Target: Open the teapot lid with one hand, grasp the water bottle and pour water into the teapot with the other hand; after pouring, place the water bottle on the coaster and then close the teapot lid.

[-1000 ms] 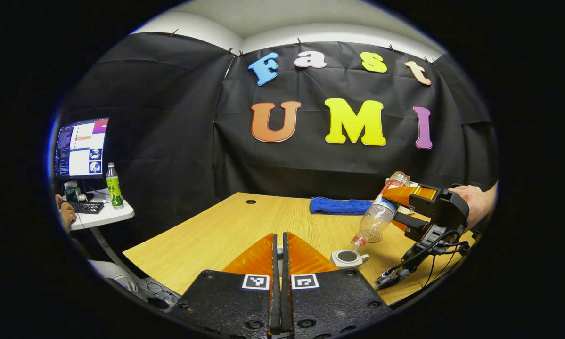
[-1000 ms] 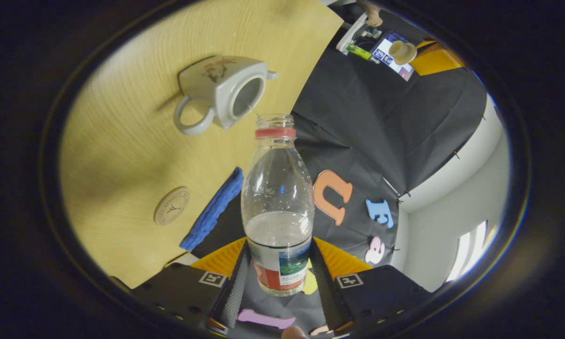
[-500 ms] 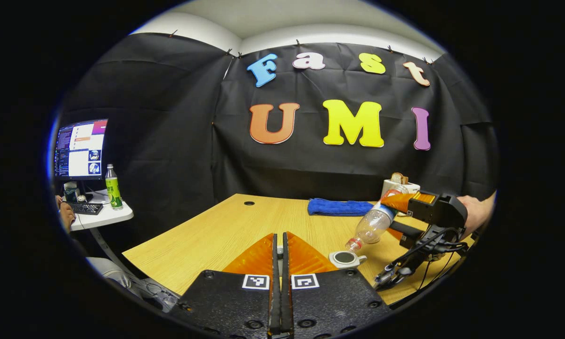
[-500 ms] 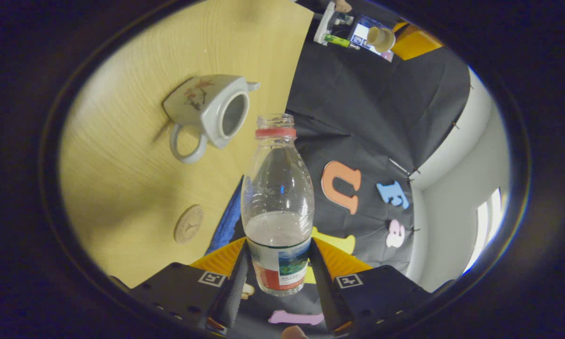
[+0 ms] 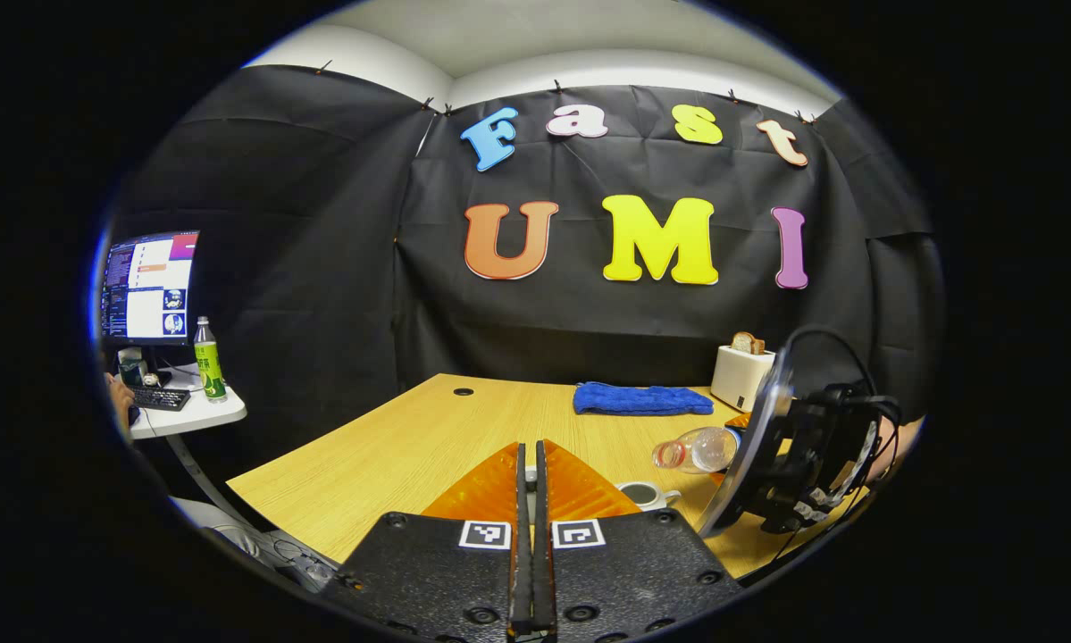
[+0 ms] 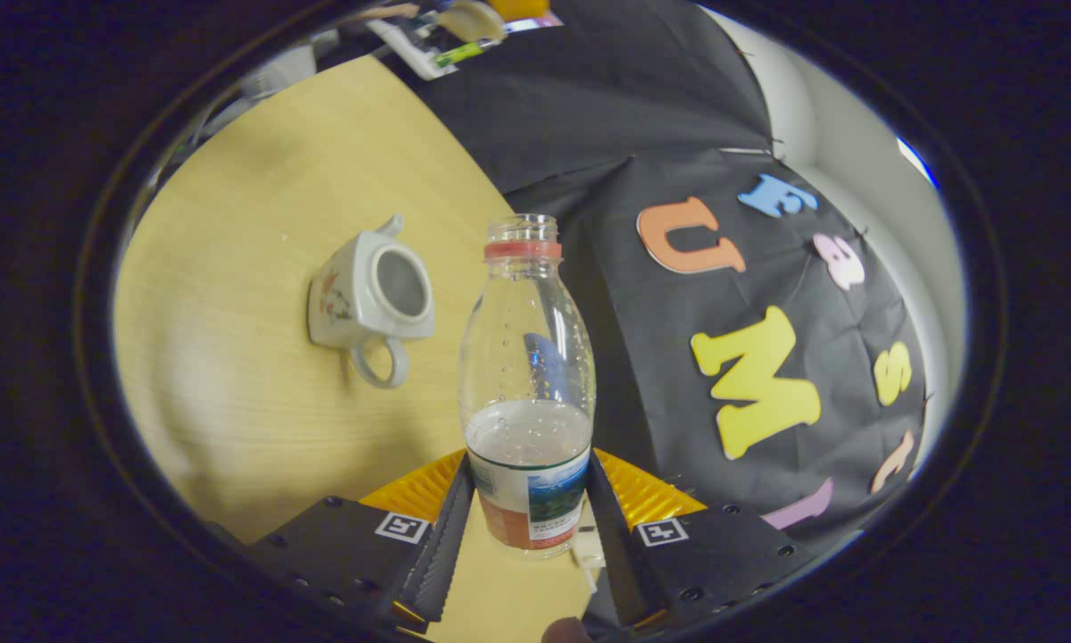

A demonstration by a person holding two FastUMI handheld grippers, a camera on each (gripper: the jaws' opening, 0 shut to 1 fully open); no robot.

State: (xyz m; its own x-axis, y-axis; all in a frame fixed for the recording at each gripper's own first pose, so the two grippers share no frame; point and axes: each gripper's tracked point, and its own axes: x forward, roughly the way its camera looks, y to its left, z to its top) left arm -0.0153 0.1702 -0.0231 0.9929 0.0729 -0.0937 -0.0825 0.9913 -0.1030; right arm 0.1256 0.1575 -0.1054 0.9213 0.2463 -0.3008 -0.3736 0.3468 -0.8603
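Right hand-held gripper (image 6: 526, 536): both fingers pressed on the label band of the water bottle (image 6: 528, 393), uncapped, water low in it. Since one second ago the bottle has swung from a steep, mouth-down tilt over the teapot (image 6: 370, 295) to nearly level, mouth now clear of the opening and off to the right of the pot in the left gripper view. Judgement: pouring is over or ending; next steps are bottle to coaster, then lid back on.

Teapot stands on the desk (image 6: 231, 402), opening uncovered, handle toward the near side in the right gripper view.

Left hand-held gripper (image 5: 531, 500): fingers drawn almost together. The lid should be between them, but I cannot tell from here.

Surroundings: blue cloth (image 5: 642, 399) at the far edge of the desk, toaster (image 5: 742, 375) to its right, well apart from the teapot. Side table at far left with monitor (image 5: 148, 286) and green bottle (image 5: 205, 362). Nothing stands between the bottle and the open desk.
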